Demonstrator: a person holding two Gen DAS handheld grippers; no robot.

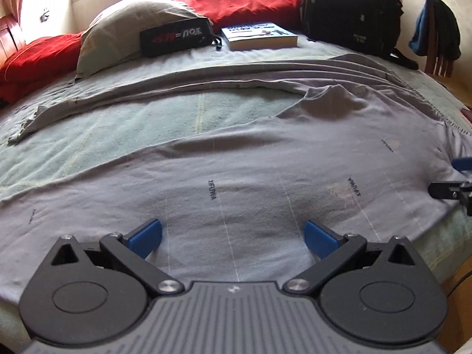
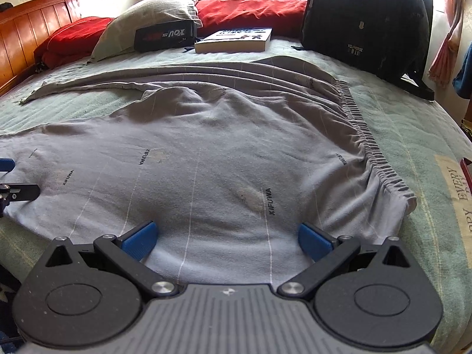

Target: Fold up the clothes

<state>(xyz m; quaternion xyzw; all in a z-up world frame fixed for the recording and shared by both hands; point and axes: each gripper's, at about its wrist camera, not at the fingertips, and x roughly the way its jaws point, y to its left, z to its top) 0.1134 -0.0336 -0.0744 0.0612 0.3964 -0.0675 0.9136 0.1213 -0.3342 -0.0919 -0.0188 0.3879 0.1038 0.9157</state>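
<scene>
Your left tongs (image 1: pixel 233 234) and right tongs (image 2: pixel 227 236) are both spread wide, holding nothing, poised just over the grey pyjama trousers (image 2: pixel 206 153) lying flat on the bed (image 2: pixel 413 124).

Trousers (image 2: pixel 206 153) pale grey, thin white lines, black lettering. Bed cover (image 2: pixel 407 124) pale green. Blanket (image 2: pixel 250 8) red. Backpack (image 2: pixel 362 14) black. Pillow (image 2: pixel 153 11) beige-grey. Tongs' pads (image 2: pixel 138 240) blue.

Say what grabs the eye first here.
Grey trousers lie spread across the green bedspread, waistband to the right, legs running left. Both grippers, left and right, sit over the near edge, jaws open. At the far side stands a black backpack beside a book.
</scene>
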